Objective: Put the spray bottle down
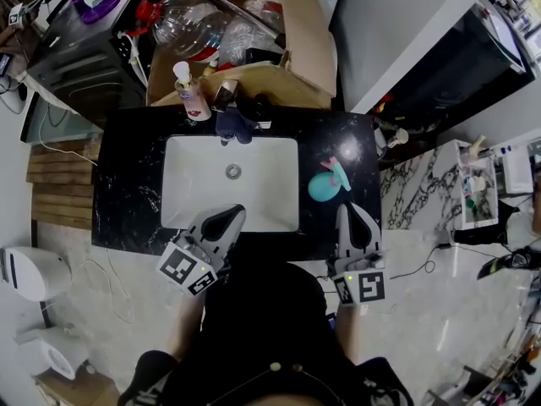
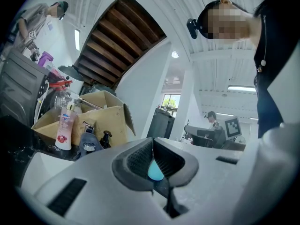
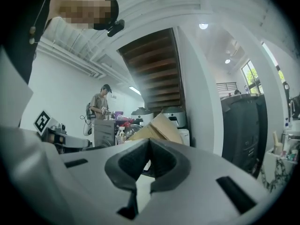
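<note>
- The spray bottle (image 1: 326,184), teal with a pink trigger, rested on the black surface (image 1: 135,176). It was right of the white sink (image 1: 203,189), between the sink's right rim and the surface's right edge.
- The right tongs (image 1: 349,211) hung over the surface's front right corner, near the bottle but apart from it. Their jaws were pressed together on nothing, as the right gripper view (image 3: 149,142) confirmed.
- The left tongs (image 1: 230,216) hovered over the sink's front rim, tips meeting and empty. In the left gripper view (image 2: 153,142) a spot of teal showed through the hollow behind the tips.
- Bare black stone lay left of the sink and in a narrow strip along the front. The right side had free room only around the bottle.
- Along the back edge the way was crowded: a faucet (image 1: 226,93), a pink soap bottle (image 1: 189,91), a dark blue item (image 1: 234,127) and an open cardboard box (image 1: 292,36) full of clutter.
- The basin itself was bare down to its drain (image 1: 233,172).
- Past the right edge stood a marbled white counter (image 1: 414,197). Pale floor (image 1: 431,320) spread in front of it.
- Another person (image 3: 101,102) stood far off in the room.
</note>
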Motion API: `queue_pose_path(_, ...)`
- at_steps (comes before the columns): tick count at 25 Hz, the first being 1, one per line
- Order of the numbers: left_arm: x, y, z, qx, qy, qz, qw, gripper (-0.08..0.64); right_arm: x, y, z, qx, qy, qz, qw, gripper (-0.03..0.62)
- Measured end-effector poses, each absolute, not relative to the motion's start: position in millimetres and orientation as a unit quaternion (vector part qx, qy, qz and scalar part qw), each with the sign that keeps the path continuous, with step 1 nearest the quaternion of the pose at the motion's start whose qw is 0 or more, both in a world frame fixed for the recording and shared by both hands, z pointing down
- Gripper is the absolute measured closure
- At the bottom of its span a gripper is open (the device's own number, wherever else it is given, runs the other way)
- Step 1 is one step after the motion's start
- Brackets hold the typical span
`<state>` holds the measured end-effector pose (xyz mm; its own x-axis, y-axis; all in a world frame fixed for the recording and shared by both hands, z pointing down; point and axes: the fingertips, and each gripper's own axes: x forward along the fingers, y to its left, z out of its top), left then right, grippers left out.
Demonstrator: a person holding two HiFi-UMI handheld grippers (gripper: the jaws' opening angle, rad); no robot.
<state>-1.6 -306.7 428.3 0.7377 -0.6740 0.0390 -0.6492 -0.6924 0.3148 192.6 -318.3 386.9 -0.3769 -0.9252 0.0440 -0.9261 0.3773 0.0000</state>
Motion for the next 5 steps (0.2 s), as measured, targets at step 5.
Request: queue_pose_path(5, -1.0, -303.9, 431.7, 0.920, -0.356, -0.040, 0.158, 0.549, 189.1, -313.7, 389.6, 0.557, -0.830, 0.011, 0.027, 0.589)
